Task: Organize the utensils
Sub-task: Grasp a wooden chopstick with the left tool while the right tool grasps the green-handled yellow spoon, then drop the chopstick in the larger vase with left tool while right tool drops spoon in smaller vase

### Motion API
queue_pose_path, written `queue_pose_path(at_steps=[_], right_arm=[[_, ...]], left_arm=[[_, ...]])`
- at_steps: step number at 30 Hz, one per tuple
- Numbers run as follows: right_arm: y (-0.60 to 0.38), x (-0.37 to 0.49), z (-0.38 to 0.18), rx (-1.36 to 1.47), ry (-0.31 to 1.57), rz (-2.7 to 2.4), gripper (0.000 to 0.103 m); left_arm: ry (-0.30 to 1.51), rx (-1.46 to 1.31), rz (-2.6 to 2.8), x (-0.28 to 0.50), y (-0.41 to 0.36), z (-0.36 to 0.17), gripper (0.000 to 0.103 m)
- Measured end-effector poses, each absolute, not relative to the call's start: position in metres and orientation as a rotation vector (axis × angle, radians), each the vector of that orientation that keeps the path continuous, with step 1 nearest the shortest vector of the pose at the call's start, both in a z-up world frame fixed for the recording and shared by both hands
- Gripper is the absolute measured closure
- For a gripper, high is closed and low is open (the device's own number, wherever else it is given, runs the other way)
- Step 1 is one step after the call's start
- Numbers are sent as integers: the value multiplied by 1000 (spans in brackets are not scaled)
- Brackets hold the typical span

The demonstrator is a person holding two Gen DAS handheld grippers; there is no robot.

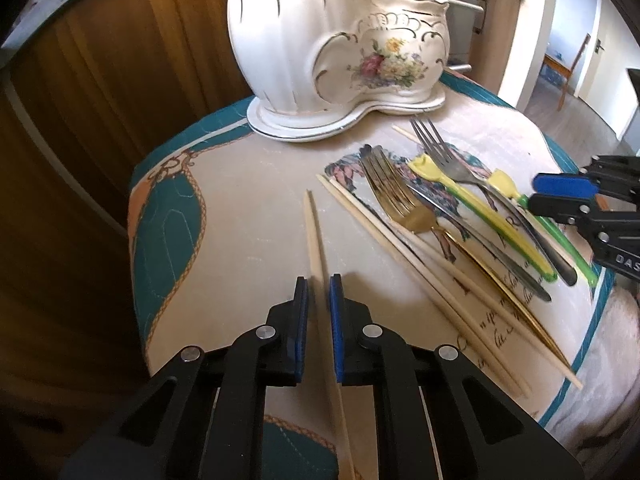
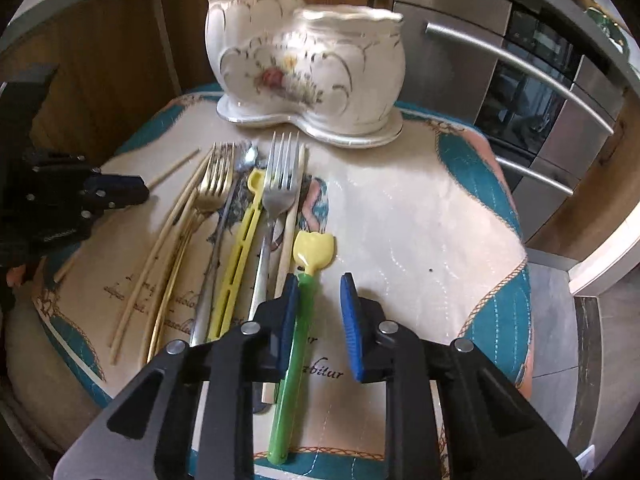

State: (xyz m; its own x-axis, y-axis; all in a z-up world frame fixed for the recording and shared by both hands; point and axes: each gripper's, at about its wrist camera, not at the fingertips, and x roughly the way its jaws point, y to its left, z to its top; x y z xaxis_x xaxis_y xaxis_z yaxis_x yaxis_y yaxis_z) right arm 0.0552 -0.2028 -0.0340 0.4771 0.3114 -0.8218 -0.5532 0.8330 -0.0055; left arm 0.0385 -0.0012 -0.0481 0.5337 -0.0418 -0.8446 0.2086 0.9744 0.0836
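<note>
1. Left gripper (image 1: 319,280) low over the cloth, fingers a narrow gap apart astride a lone chopstick (image 1: 314,236); contact not clear.
2. Right gripper (image 2: 320,280) wide open around the green-handled spatula (image 2: 296,344); handle lies against the left finger, right finger well clear.
3. Between the two, on the tablecloth (image 2: 400,216): gold fork (image 1: 394,200), silver fork (image 2: 280,176), yellow spatula (image 2: 240,256), more chopsticks (image 1: 400,248), lying side by side and partly overlapping.
4. Farthest: white floral ceramic holder (image 1: 340,52), two compartments, upright at the table's back edge.
</note>
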Motion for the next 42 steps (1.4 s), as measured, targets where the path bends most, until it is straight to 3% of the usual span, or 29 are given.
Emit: queue_pose_path(at_steps=[4,5,6,8,10,25,33,42], right_arm=[[-200,62,-40,-303,966,560,81],[-200,63,-40,-296,968,567,83],[-201,63,-41,-281,970,578,91],[-205,65,-41,-249,971,588,93],[-211,65,-39,-215,954,592,93],[-243,55,24,-1,632,619,93],[-239,67,67,31,499,638,93],[-216,113,111,68,346,585,93]], left_arm=[[988,183,-157,41,-2,-51,88],[982,174,-160,41,-2,-51,88],[978,163,-164,42,-1,-52,88],[970,154,-173,43,0,-53,89],[960,157,-174,42,4,-53,95],[817,100,-240,33,12,-18,97],[638,40,-298,29,12,31,97],[432,-39,-315,86,14,102,97]])
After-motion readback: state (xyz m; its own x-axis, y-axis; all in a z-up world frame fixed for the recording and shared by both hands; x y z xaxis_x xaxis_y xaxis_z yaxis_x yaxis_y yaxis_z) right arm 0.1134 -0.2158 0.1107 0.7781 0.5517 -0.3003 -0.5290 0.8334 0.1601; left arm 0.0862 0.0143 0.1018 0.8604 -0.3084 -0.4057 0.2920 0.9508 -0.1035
